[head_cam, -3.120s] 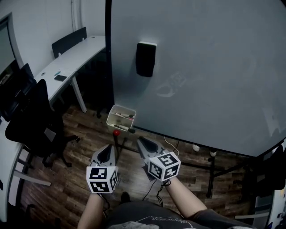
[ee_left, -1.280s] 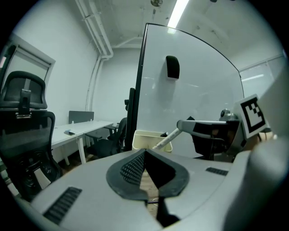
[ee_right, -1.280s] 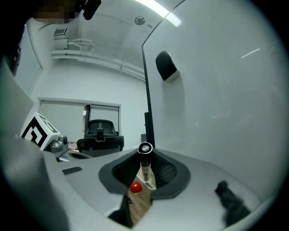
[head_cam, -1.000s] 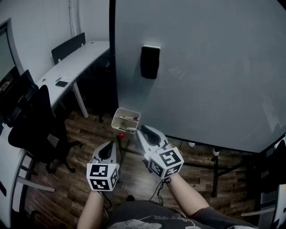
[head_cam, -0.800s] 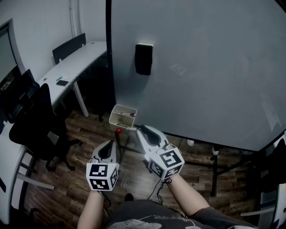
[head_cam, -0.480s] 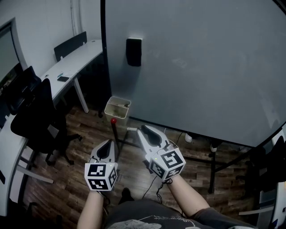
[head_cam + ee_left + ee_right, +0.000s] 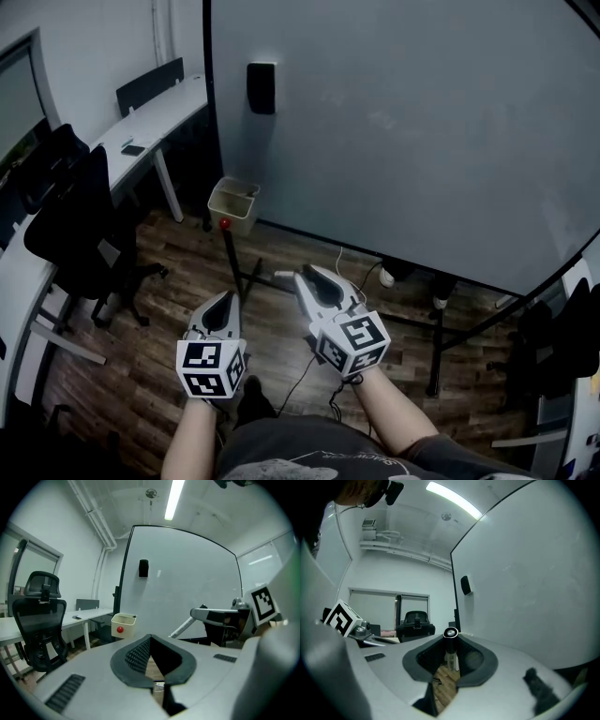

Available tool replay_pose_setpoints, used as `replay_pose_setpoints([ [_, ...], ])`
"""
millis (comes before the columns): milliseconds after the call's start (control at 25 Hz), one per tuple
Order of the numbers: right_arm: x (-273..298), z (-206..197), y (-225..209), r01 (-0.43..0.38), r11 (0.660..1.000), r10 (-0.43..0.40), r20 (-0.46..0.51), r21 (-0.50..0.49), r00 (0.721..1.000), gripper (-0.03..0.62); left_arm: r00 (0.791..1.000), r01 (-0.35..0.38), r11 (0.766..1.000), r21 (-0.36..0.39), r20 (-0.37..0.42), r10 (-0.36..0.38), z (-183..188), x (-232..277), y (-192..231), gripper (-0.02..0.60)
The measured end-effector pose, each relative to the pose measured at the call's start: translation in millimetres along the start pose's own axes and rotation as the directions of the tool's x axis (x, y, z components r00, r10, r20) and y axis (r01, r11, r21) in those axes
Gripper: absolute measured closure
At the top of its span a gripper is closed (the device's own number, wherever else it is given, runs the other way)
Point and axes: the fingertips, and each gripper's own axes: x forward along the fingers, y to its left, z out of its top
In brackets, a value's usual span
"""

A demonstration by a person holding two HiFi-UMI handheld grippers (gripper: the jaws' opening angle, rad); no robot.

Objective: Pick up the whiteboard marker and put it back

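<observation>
My right gripper (image 7: 450, 637) is shut on the whiteboard marker (image 7: 450, 654), which stands upright between the pads with its dark cap at the fingertips. In the head view the marker's white end (image 7: 282, 275) pokes out left of the right gripper (image 7: 302, 275), held over the wooden floor. The left gripper (image 7: 226, 297) hangs beside it, shut and holding nothing; its tips meet (image 7: 150, 637). A small white tray (image 7: 232, 202) with a red knob (image 7: 224, 223) is fixed at the lower left corner of the whiteboard (image 7: 403, 122), well ahead of both grippers. The tray (image 7: 127, 623) also shows in the left gripper view.
A black eraser (image 7: 262, 88) sticks on the board above the tray. The board's stand legs (image 7: 436, 347) and a cable lie on the floor ahead. A black office chair (image 7: 70, 216) and a curved white desk (image 7: 141, 122) stand at the left.
Both grippers have drawn back together from the board; the tray now sits farther off and more to the left. The right gripper's hold on the marker is unchanged.
</observation>
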Motion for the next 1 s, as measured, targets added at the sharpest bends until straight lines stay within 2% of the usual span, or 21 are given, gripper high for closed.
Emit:
replay_pose_setpoints([
  [280,-32,-10,8,-0.010,1.000,0.010,-0.010,0.014,1.000,0.513,1.000,-0.027,1.000,0.008,-0.013,0.027,-14,-24,-19,0.569],
  [480,-46,-12,13,-0.023,1.000,0.023,-0.014,0.020,1.000,0.513,0.999,-0.050,0.998,-0.024,-0.006,0.050,-18,-38,-25,0.569],
  [1000,-53,-10,18,-0.035,0.999,0.035,-0.002,0.025,0.999,0.513,0.998,-0.060,0.998,-0.017,-0.011,0.060,-23,-49,-30,0.569],
])
